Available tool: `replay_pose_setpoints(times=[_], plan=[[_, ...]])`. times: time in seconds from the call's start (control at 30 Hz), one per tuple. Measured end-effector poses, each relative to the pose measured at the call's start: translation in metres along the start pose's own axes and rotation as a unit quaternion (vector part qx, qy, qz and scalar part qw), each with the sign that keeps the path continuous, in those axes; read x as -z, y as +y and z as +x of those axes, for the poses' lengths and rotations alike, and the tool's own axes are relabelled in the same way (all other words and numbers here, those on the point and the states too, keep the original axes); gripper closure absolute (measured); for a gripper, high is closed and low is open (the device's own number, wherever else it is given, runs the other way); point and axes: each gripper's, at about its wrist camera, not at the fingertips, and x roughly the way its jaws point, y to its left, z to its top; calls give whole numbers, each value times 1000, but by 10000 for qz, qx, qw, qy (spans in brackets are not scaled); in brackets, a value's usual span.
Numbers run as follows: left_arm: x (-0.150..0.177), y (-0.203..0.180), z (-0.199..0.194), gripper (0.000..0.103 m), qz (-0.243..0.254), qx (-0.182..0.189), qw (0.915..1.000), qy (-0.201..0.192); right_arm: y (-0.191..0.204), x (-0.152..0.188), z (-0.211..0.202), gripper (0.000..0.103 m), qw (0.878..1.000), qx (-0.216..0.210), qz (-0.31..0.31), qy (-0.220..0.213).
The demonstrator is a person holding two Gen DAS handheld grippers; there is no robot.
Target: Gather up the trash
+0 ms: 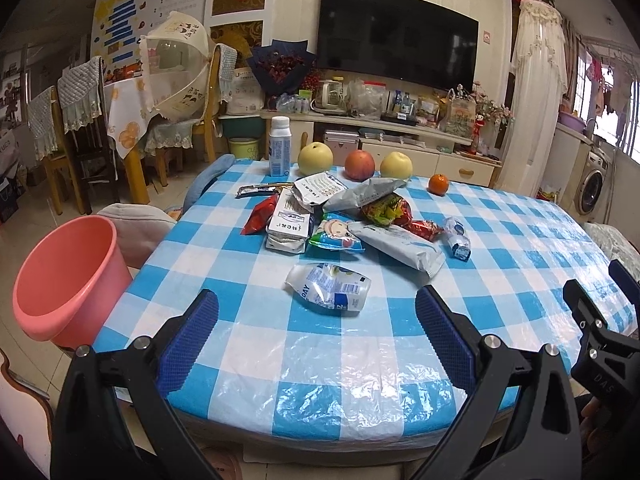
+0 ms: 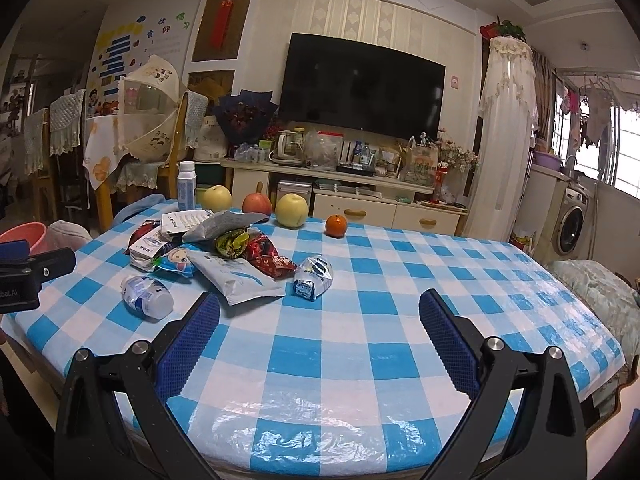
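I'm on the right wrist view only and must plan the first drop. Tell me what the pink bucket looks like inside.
Observer: The pink bucket stands upright beside the left edge of the table. The part of its inside that shows holds nothing.
Operator: Report the left gripper.
Observer: The left gripper is open over the table's near edge, with the crushed bottle straight ahead of it.
Operator: Name anything tucked behind the pile.
Observer: A long dark wrapper lies flat there, in front of the upright white bottle.
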Motion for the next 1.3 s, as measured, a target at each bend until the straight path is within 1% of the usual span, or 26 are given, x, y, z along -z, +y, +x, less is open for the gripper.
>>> replay_pose_setpoints(times=[0.23,0.4,0.5,0.63,0.73,0.8,0.93,1.1,1.2,1.3], plan=[[5,2,3,4,-56,69,9999,-124,4,1,5,5,9999,-102,-93,76],[6,6,8,4,-108,-6,9999,-93,10,2,8,5,9995,-167,-215,132],[8,9,12,4,-174,28,9998,-85,14,2,12,5,9993,-178,-287,180],[9,12,20,4,-261,127,9996,40,18,2,18,5,9986,-228,-375,283],[12,12,27,4,-263,148,9994,147,20,3,24,5,9978,-344,-420,381],[13,14,32,4,-348,249,9987,273,19,3,29,5,9972,-447,-399,458],[15,18,41,4,-565,386,9963,528,11,5,44,5,9954,-597,-151,739],[16,18,56,4,-752,501,9922,855,-12,7,64,5,9887,-887,502,1097],[13,15,65,4,-745,502,9916,933,-26,10,79,5,9795,-1122,963,1369],[10,12,74,4,-654,551,9910,1030,-37,12,92,5,9697,-1368,1309,1542]])
